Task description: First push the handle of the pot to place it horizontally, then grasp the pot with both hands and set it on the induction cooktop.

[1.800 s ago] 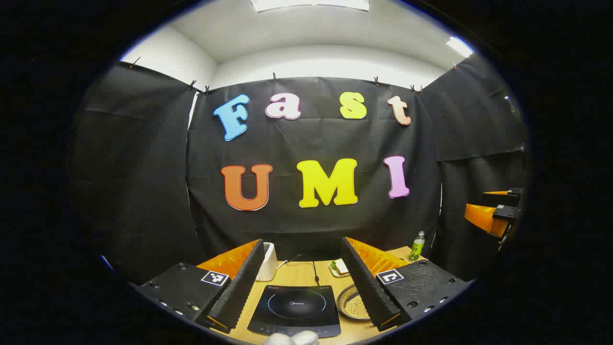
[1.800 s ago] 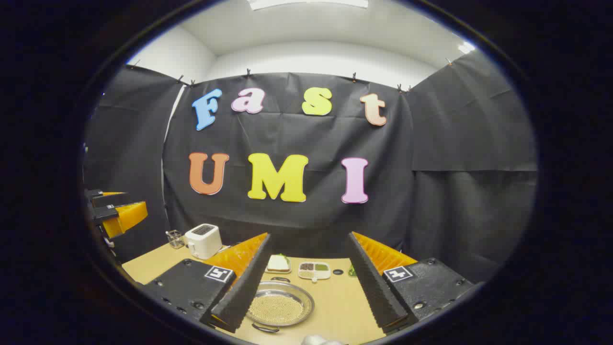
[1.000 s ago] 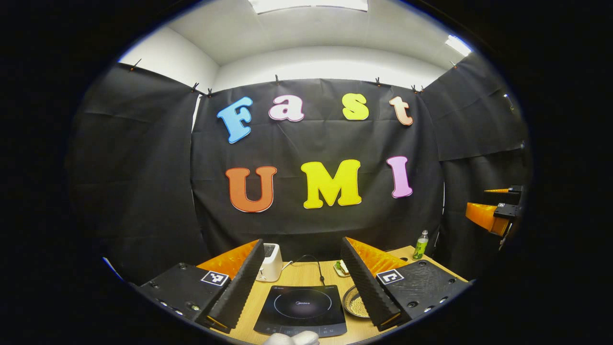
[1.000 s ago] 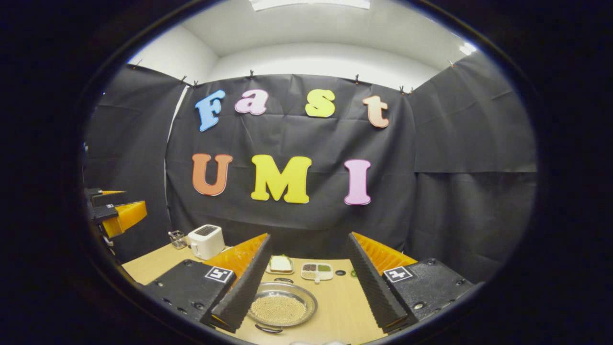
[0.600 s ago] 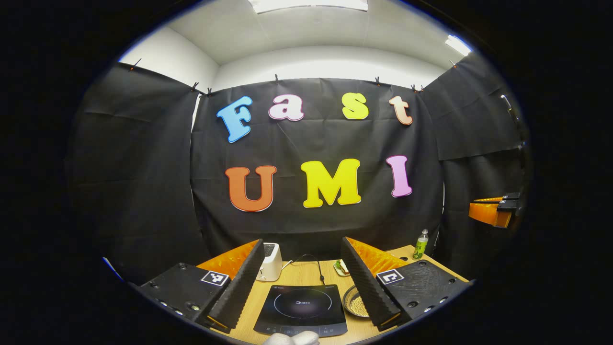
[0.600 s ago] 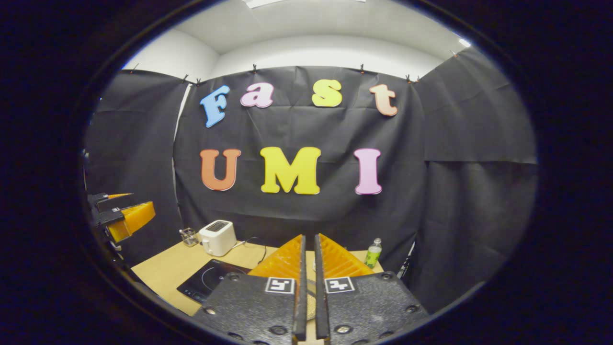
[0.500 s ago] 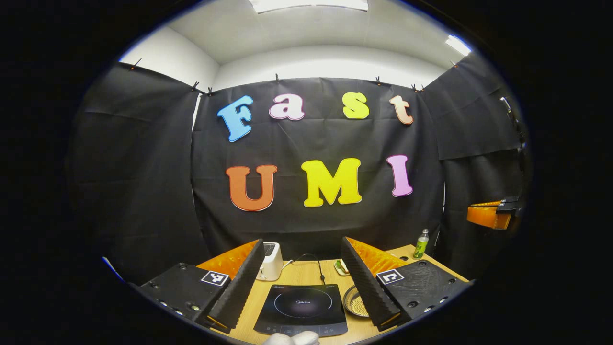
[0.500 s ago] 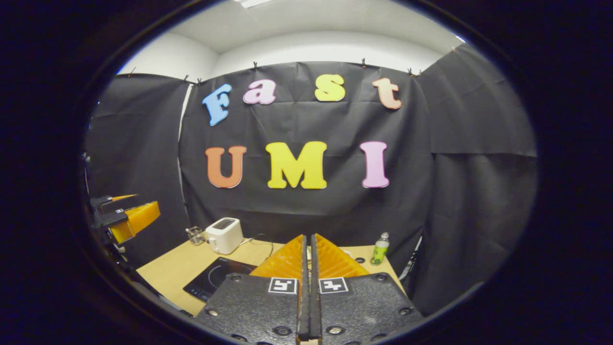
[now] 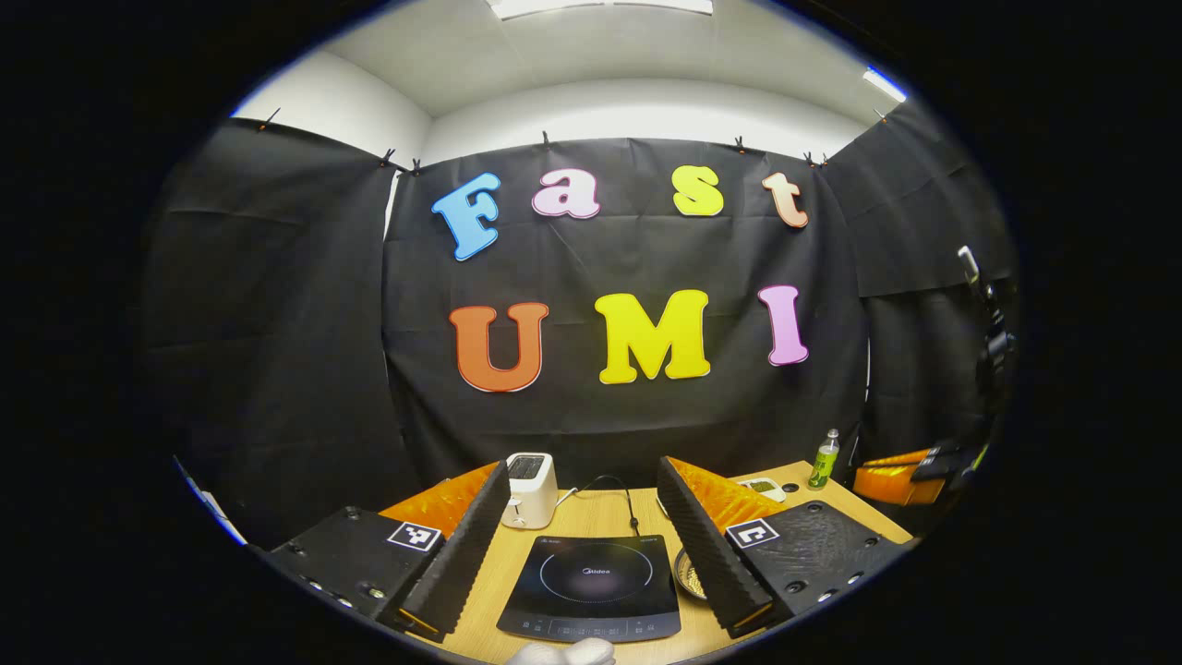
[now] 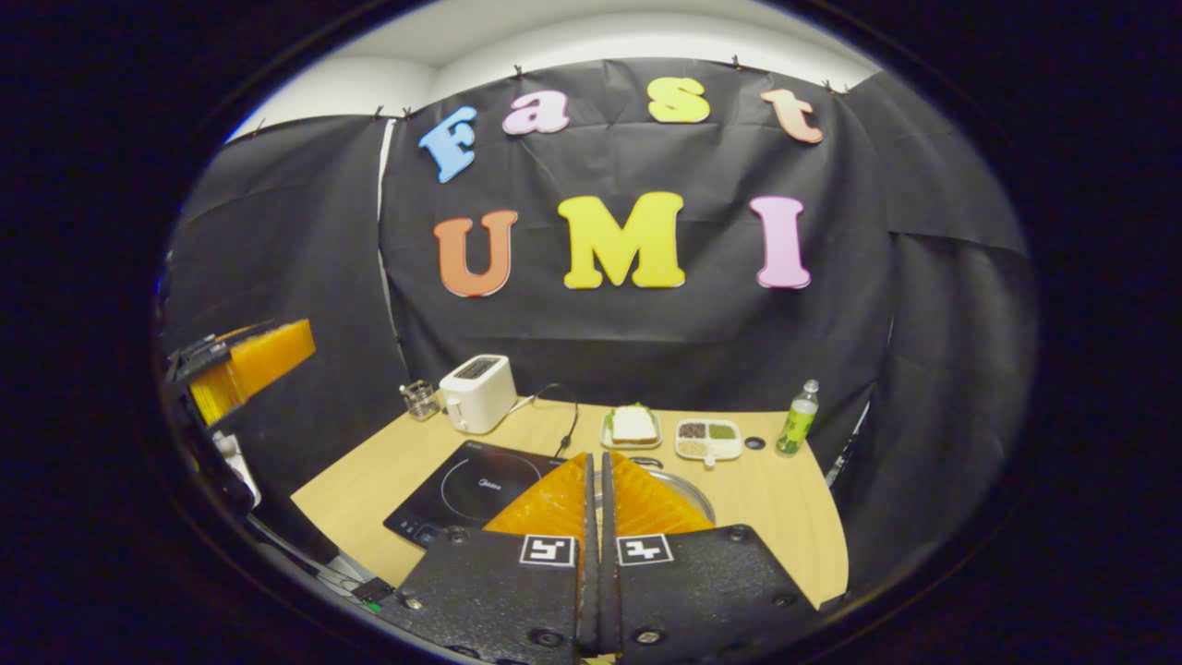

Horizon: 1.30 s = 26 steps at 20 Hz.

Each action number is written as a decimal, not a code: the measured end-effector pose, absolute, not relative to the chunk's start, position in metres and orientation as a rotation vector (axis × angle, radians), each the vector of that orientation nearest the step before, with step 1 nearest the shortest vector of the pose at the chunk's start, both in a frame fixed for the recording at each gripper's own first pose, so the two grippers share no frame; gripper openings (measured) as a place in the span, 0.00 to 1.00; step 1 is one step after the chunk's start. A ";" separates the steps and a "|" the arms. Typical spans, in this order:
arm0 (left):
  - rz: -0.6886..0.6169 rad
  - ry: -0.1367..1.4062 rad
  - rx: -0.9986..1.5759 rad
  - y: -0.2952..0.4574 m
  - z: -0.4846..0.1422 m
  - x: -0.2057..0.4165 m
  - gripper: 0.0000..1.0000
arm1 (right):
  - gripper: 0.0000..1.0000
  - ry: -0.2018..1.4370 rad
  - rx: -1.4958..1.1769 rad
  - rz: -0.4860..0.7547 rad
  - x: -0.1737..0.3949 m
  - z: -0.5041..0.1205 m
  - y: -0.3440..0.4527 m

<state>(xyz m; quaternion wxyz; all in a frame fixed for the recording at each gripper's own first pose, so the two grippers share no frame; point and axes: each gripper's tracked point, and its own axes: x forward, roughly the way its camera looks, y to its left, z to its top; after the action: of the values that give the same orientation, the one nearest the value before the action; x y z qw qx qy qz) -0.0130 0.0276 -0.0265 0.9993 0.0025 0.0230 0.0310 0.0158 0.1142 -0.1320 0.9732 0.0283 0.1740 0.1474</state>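
Left tongs (image 9: 584, 545): seen at the bottom of the left gripper view with the two fingers spread wide apart and nothing held between them; the same tongs (image 10: 245, 362) are also seen at the left edge of the right gripper view, raised above the table.
Right tongs (image 10: 596, 503): seen at the bottom centre of the right gripper view with the fingers pressed flat together, closed on nothing; the same tongs (image 9: 900, 473) are seen at the right edge of the left gripper view, low and near the table's far right corner.
Pot (image 10: 688, 494): a shallow metal pot is seen on the table (image 10: 785, 517), largely hidden behind the closed fingers in the lower centre of the right gripper view; in the left gripper view a sliver of the pot (image 9: 688, 577) is seen just right of the cooktop, beside the right-hand finger. The handle's position cannot be told.
Induction cooktop (image 9: 593, 591): a dark slab lying flat on the table, framed between the open fingers in the lower centre of the left gripper view; nothing is set on it.
Toaster (image 10: 476, 393): standing behind the cooktop, left of centre.
Bottle (image 10: 798, 417): upright at the table's far right.
Sandwich plate (image 10: 633, 425): lying behind the pot.
Divided dish (image 10: 707, 438): placed just right of the sandwich plate.
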 end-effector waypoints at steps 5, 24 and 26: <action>0.085 0.062 0.008 0.038 -0.034 -0.015 0.96 | 0.04 0.486 0.021 0.361 0.018 -0.202 0.150; 0.136 0.127 -0.006 0.061 -0.065 -0.017 0.96 | 0.04 0.877 -0.044 0.362 0.008 -0.400 0.182; 0.140 0.130 -0.005 0.063 -0.065 -0.015 0.96 | 0.01 0.890 -0.048 0.351 0.009 -0.406 0.180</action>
<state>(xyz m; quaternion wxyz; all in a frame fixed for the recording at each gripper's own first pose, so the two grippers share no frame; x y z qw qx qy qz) -0.0147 0.0628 -0.0652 0.9955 -0.0027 0.0648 0.0697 0.0091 0.1799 -0.4058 0.8875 -0.0230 0.4281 0.1688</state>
